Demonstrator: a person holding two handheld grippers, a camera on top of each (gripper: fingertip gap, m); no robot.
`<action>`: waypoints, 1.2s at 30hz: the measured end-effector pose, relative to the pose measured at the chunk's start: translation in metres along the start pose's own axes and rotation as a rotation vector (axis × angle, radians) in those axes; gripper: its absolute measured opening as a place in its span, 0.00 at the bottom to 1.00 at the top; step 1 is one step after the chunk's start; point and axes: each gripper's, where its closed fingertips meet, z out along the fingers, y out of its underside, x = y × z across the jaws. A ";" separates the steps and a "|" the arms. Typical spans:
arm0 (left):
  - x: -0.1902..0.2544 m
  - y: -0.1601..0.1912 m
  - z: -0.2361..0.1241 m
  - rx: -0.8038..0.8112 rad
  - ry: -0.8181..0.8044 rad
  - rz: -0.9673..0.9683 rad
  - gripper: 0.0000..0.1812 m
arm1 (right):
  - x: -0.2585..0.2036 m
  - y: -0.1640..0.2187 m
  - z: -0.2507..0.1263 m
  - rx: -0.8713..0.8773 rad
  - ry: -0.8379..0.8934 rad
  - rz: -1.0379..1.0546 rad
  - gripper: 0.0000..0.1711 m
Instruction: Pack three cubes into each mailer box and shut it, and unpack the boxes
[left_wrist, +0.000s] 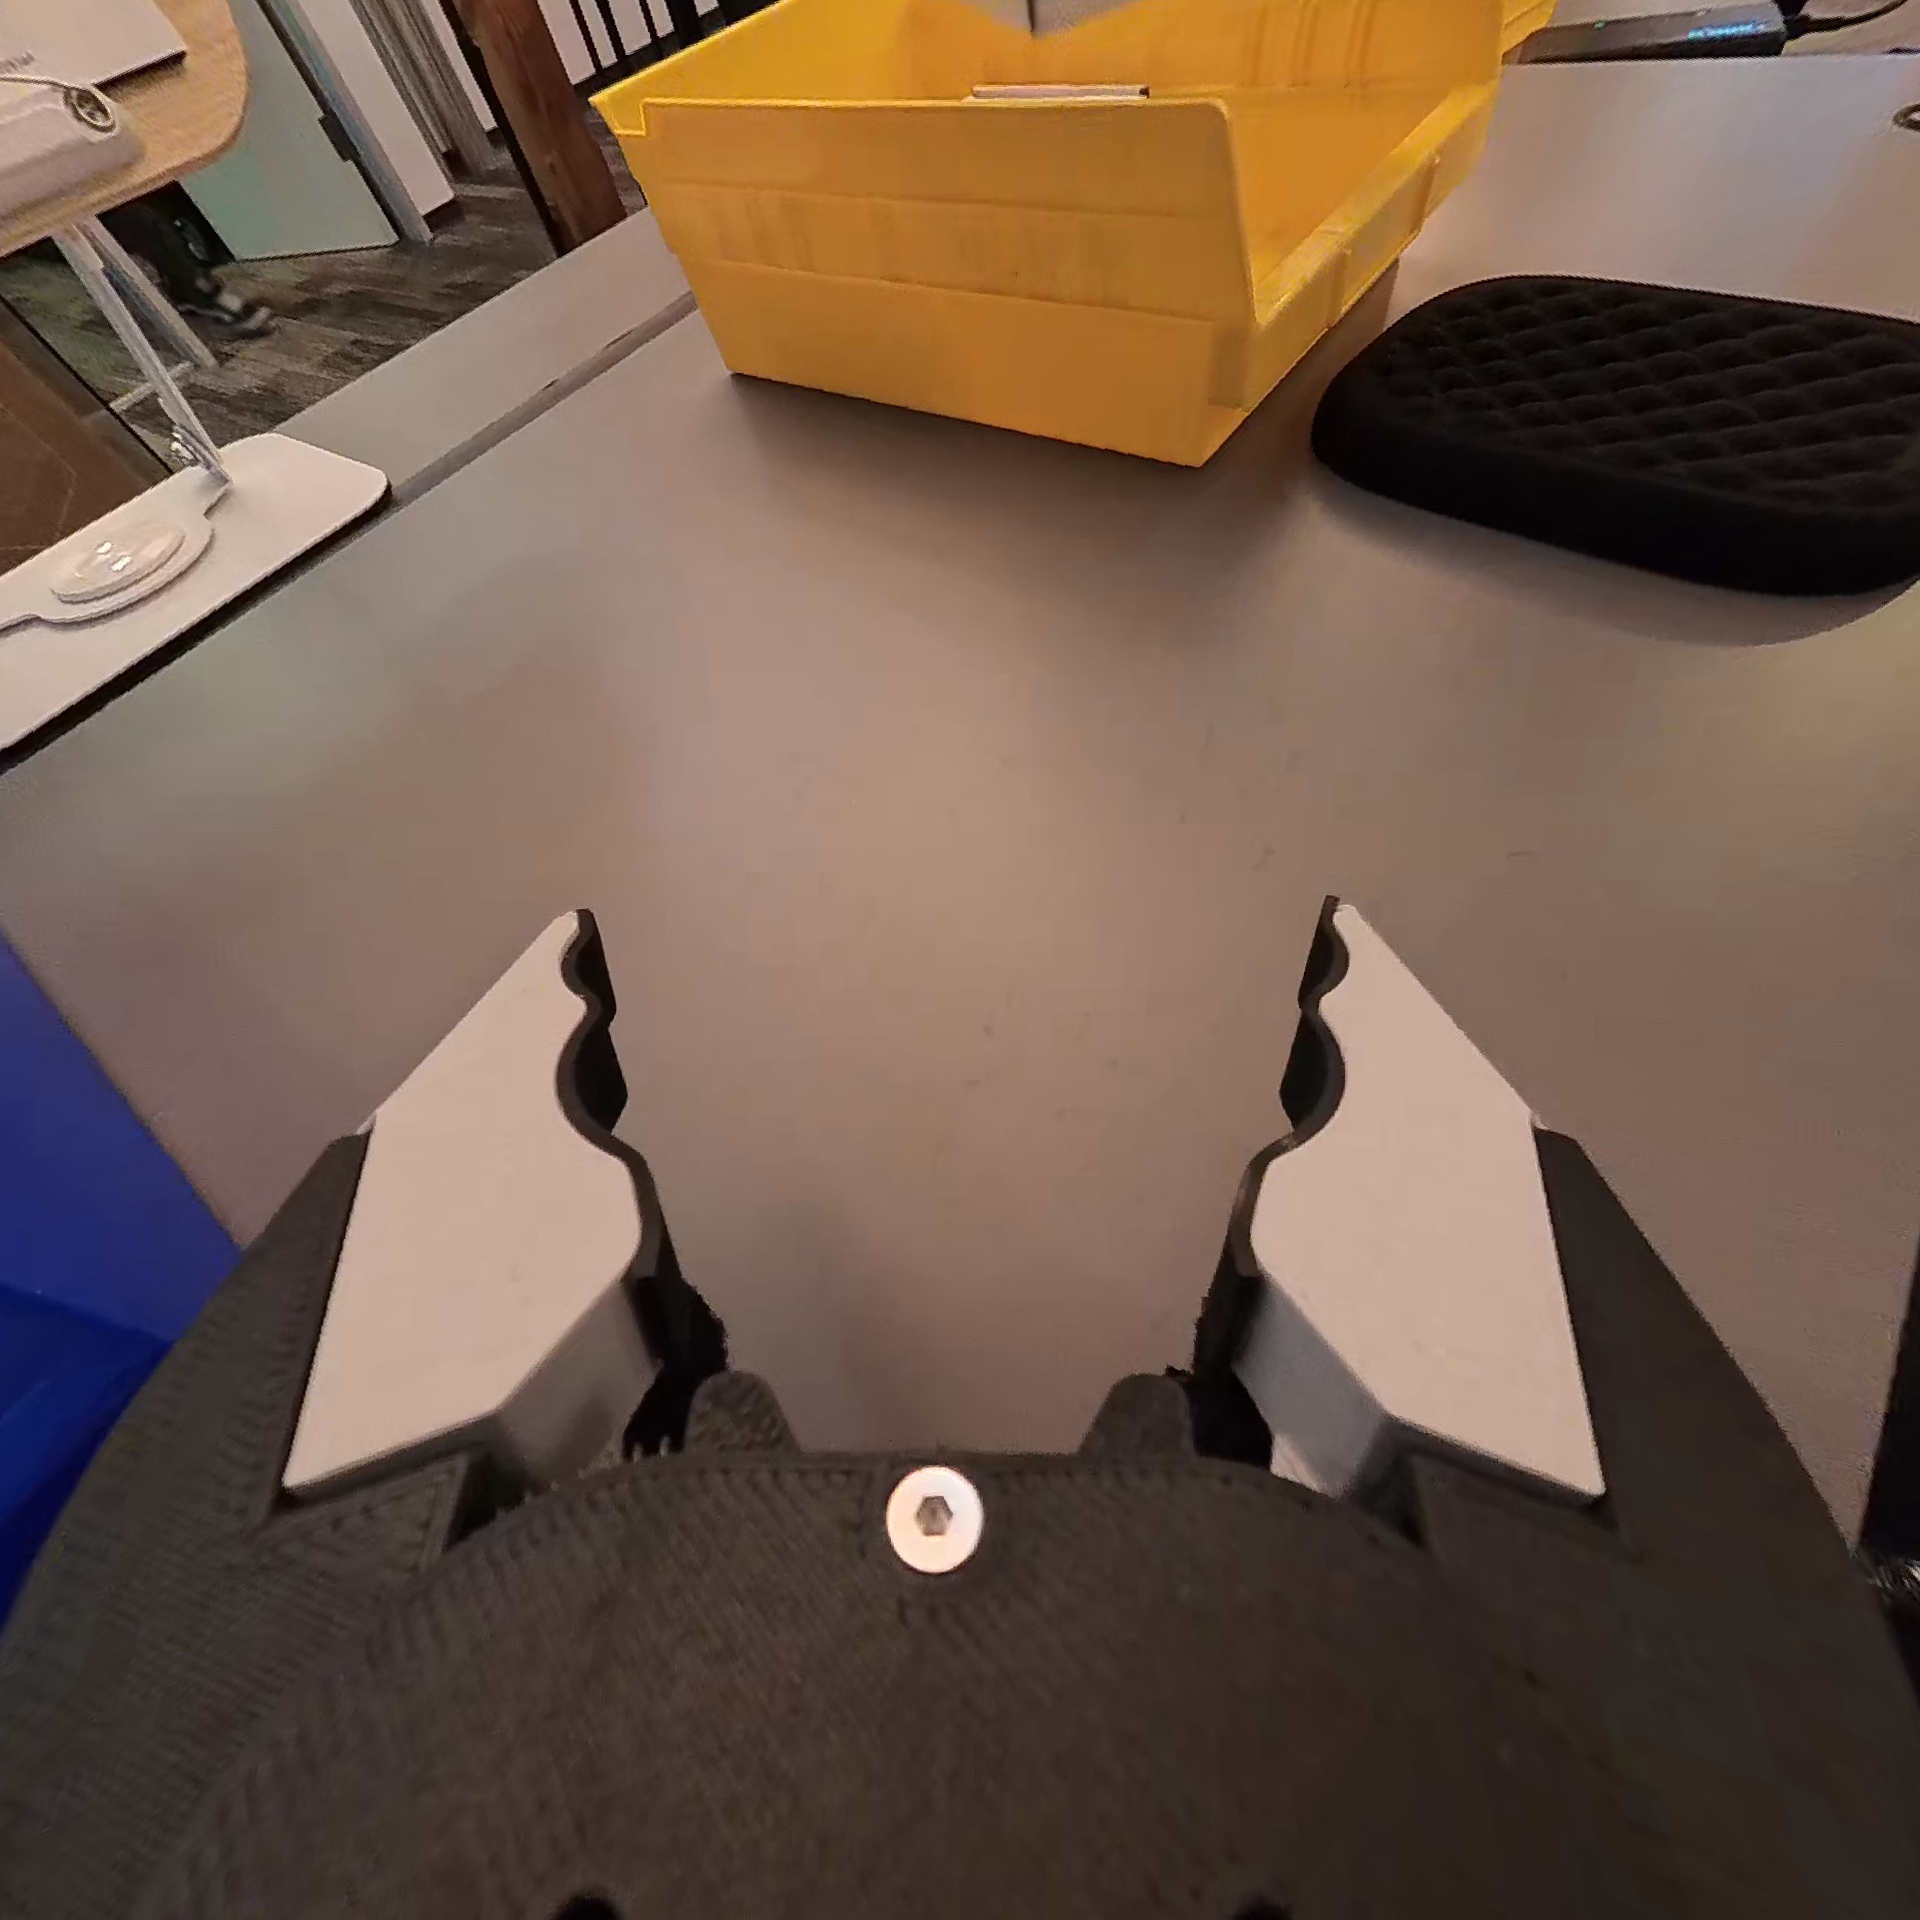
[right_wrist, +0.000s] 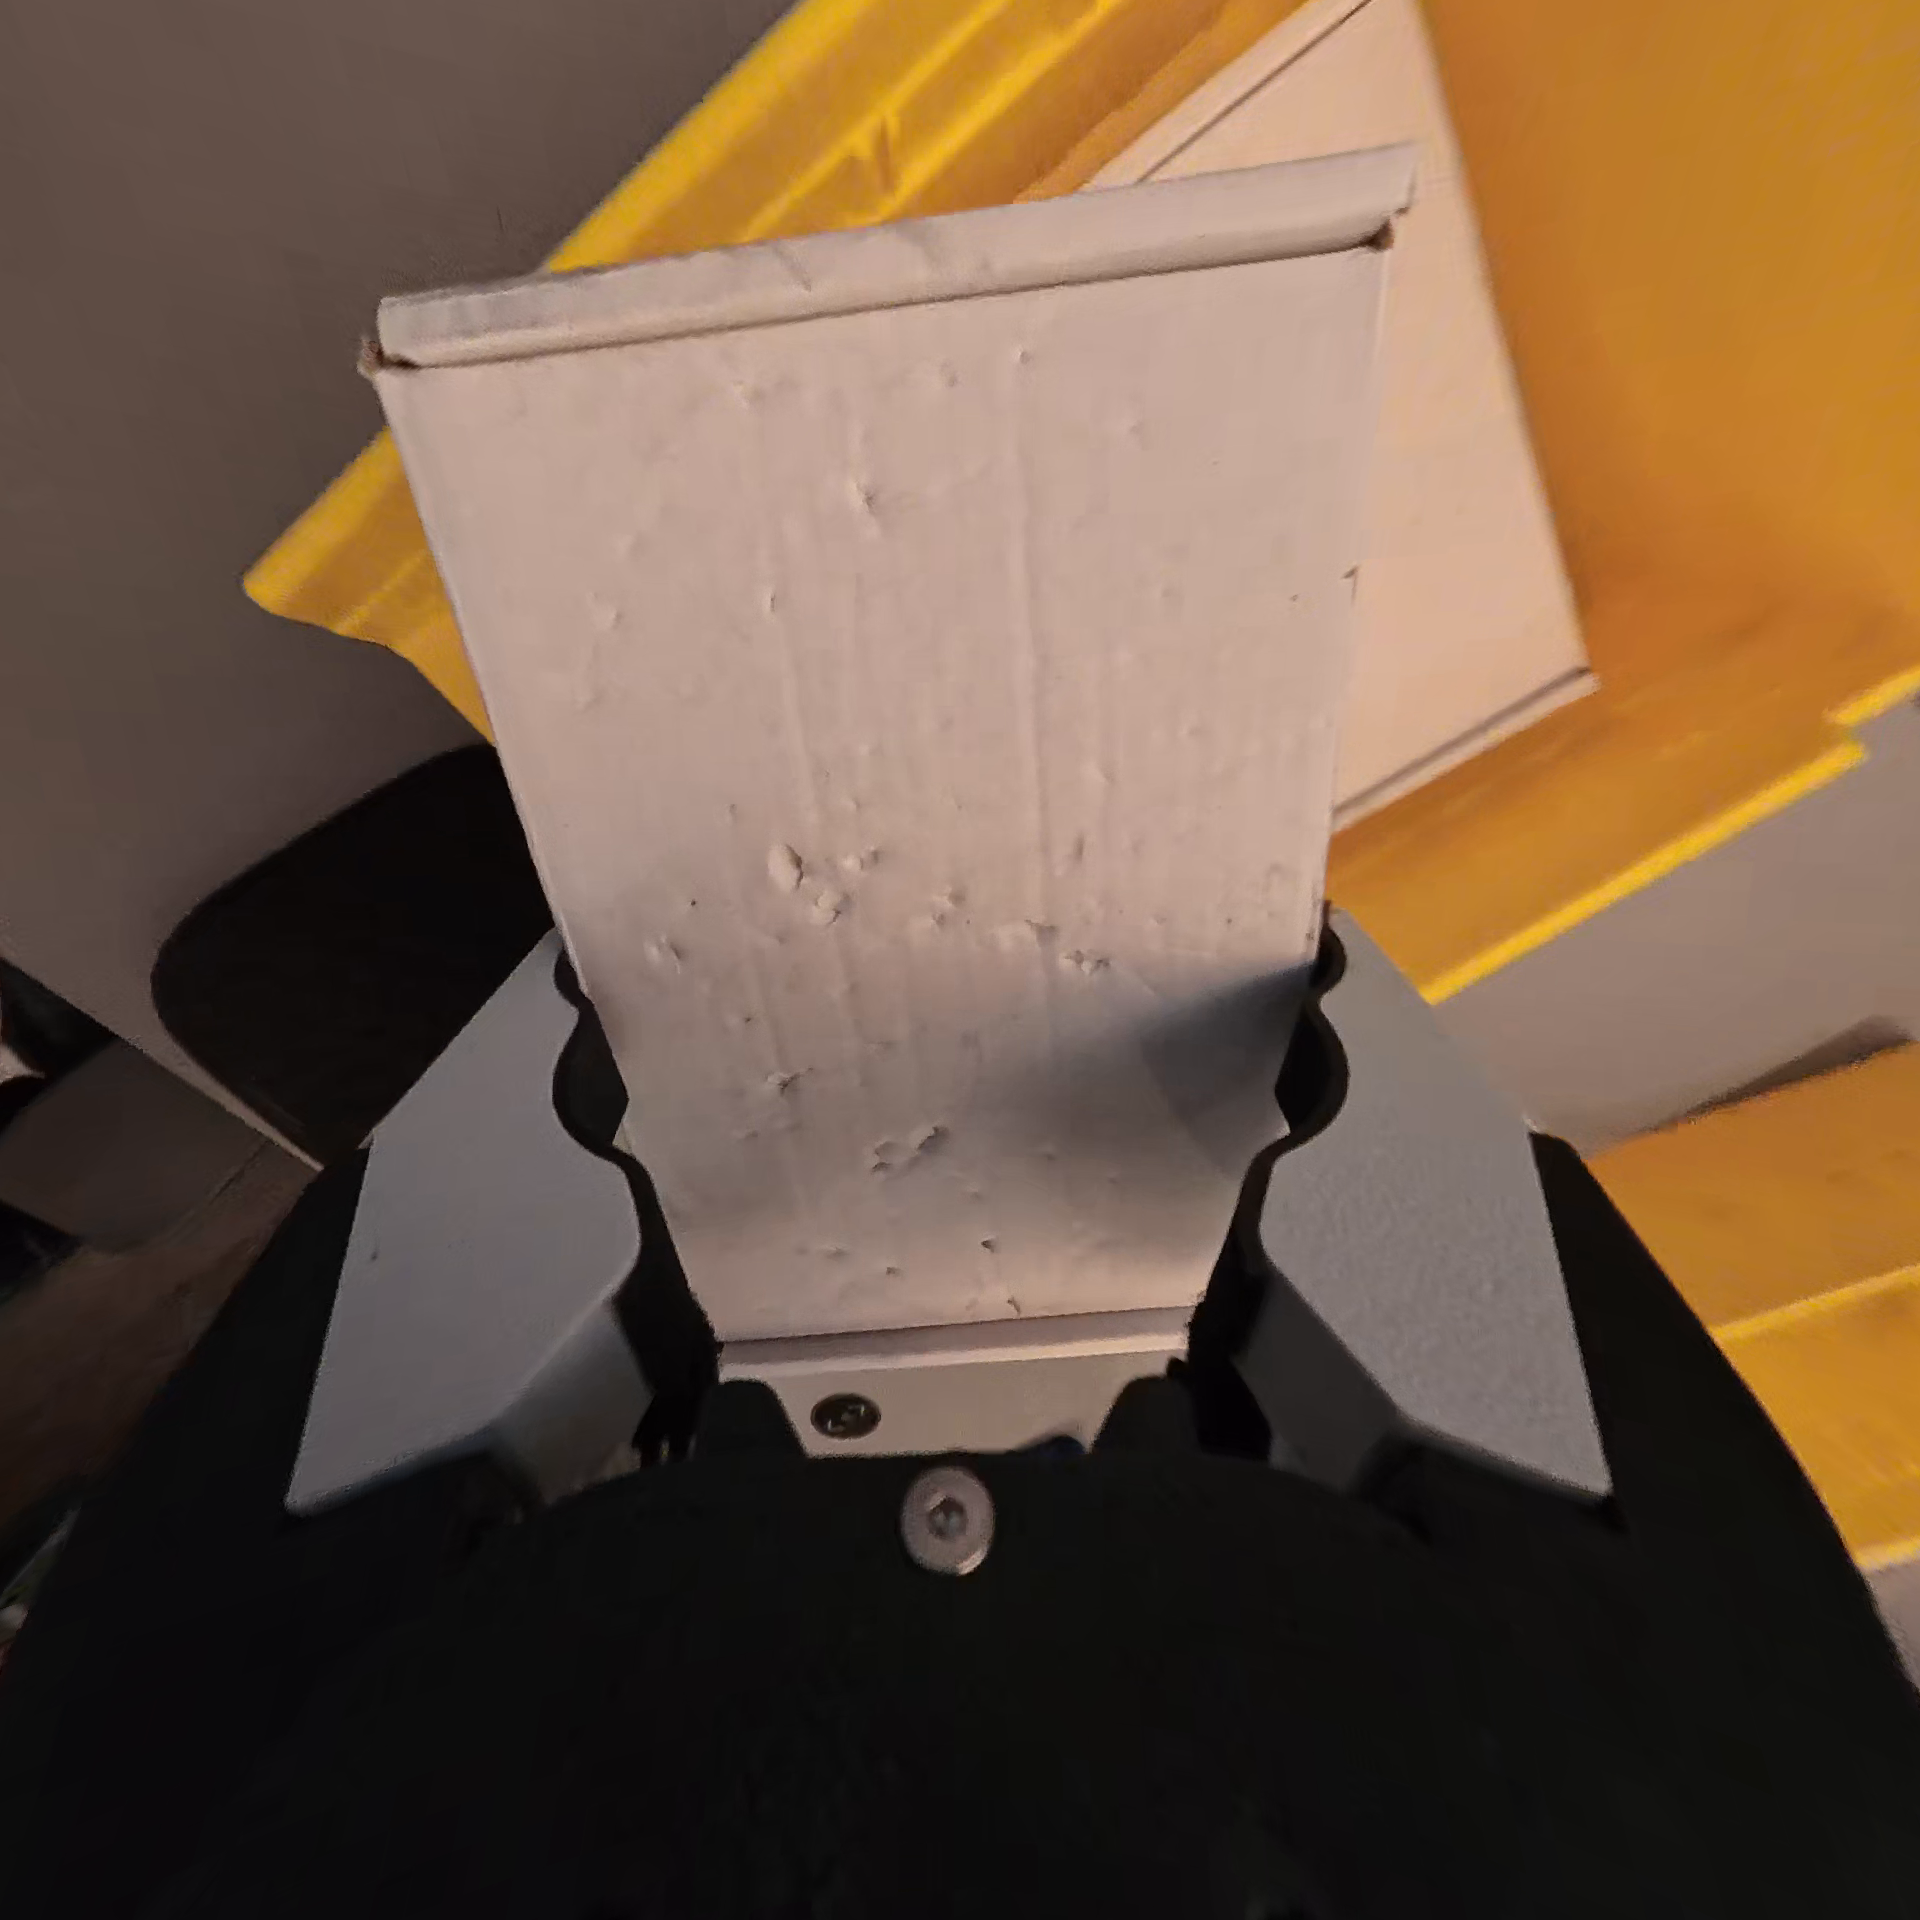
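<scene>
A: Looking from the left wrist, the left gripper (left_wrist: 961, 920) hangs over the grey table (left_wrist: 935, 727), fingers wide apart, holding nothing. The yellow bin (left_wrist: 987, 260) sits ahead, a black pad (left_wrist: 1642, 436) beside it.

B: From the right wrist, the right gripper (right_wrist: 951, 961) squeezes a white mailer box (right_wrist: 894, 675) above the yellow bin (right_wrist: 1662, 312). Another white box (right_wrist: 1455, 468) lies inside, maybe blurry.

We see a matte grey tabletop (left_wrist: 935, 748) under warm, soft light, with a seam running along its left side where a paler grey surface (left_wrist: 499, 364) adjoins it. Past the table edge at upper left lies dark patterned carpet (left_wrist: 343, 301), and there we make out a light wooden desk (left_wrist: 197, 114) on slanted metal legs (left_wrist: 135, 301). Behind it stand a brown wooden post (left_wrist: 530, 114) and dark vertical railing bars (left_wrist: 623, 31).
</scene>
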 end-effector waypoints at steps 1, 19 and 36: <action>0.000 0.001 0.001 -0.005 -0.002 -0.001 0.71 | -0.003 0.003 0.011 -0.008 -0.026 -0.013 0.75; -0.006 0.025 0.017 -0.144 -0.040 0.013 0.73 | -0.007 0.013 0.060 -0.032 -0.119 -0.280 0.76; -0.005 0.029 0.020 -0.174 -0.049 0.041 0.73 | -0.009 0.021 0.075 -0.259 0.005 -0.453 0.76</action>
